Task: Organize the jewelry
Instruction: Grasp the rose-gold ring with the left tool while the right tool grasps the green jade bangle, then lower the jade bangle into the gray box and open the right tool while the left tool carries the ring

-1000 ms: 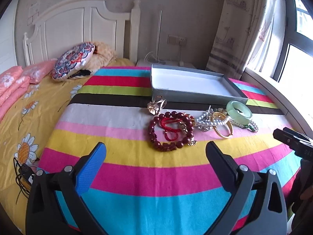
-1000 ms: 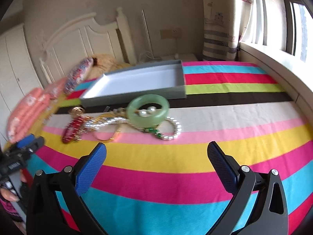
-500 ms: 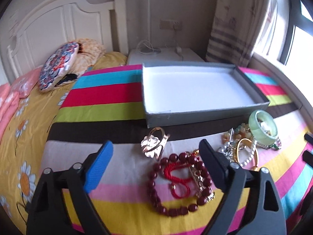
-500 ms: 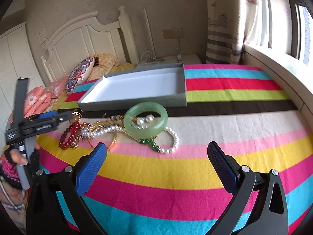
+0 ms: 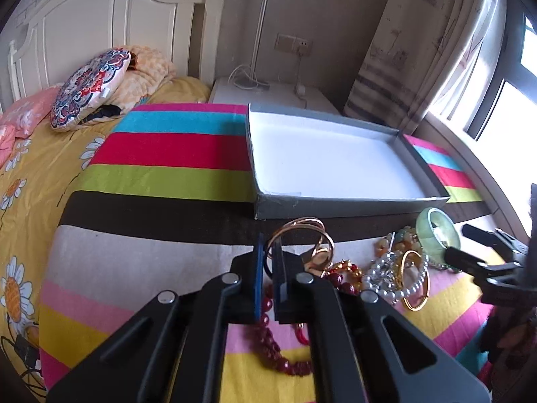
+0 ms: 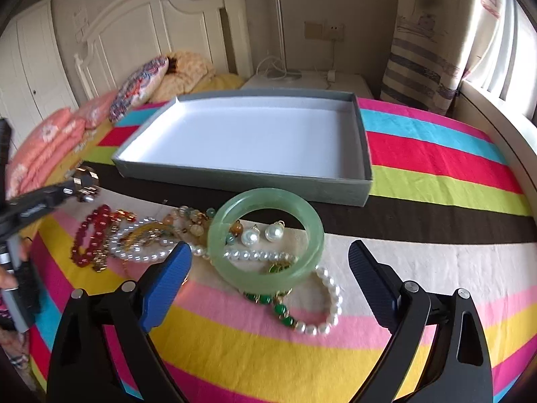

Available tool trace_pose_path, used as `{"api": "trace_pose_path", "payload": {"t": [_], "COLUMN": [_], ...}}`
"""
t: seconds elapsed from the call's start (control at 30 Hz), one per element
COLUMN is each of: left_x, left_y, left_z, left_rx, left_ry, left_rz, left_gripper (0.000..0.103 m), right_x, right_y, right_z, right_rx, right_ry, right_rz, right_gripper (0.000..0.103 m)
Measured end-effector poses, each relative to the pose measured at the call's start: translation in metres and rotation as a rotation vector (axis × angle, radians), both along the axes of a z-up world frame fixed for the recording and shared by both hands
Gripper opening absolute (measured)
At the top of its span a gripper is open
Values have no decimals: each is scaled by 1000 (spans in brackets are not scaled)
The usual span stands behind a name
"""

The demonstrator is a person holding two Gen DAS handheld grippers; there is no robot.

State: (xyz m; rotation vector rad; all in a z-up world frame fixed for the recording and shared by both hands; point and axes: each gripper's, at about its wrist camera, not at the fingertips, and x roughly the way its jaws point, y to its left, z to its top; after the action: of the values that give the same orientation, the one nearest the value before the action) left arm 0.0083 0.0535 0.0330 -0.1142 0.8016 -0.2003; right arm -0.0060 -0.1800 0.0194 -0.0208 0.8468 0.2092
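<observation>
Sitting on the striped blanket (image 6: 436, 174), the gray tray (image 6: 355, 188) has its long side running across the bed, and since half a second ago the left gripper (image 5: 267, 252) went from wide open to pinched on the gold bangle (image 5: 302, 226) just in front of the tray's near wall. Right gripper (image 6: 270, 262) hangs wide apart over the jade bangle (image 6: 302, 211), which lies flat on the pearl strand (image 6: 325, 302) beside the red beads (image 6: 89, 235), so that tangle's kinda in the way.
</observation>
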Motion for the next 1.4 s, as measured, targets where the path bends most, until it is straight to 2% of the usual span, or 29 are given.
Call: {"api": "trace_pose_path", "payload": {"t": [0.3, 0.47, 0.67, 0.8, 0.97, 1.2, 1.4], "left_x": [-22, -29, -26, -13, 12, 43, 78], "left_y": [-4, -14, -17, -22, -28, -45, -58], "left_z": [21, 24, 29, 35, 40, 48, 43], "left_rx": [-30, -28, -22, -23, -35, -11, -8], "left_ry": [-48, -56, -63, -58, -40, -38, -9], "left_rz": [-27, -46, -61, -77, -88, -112, -116], "left_gripper": [4, 4, 4, 4, 4, 4, 4], "right_x": [25, 24, 9, 7, 23, 49, 80], "right_y": [9, 6, -6, -10, -8, -2, 3], "right_z": [-12, -12, 4, 19, 35, 43, 42], "right_rx": [-39, -8, 81, 108, 86, 78, 57], "right_ry": [58, 60, -5, -40, -72, -85, -77], "right_rz": [10, 26, 22, 31, 33, 41, 63], "right_gripper": [77, 77, 77, 77, 77, 77, 77]}}
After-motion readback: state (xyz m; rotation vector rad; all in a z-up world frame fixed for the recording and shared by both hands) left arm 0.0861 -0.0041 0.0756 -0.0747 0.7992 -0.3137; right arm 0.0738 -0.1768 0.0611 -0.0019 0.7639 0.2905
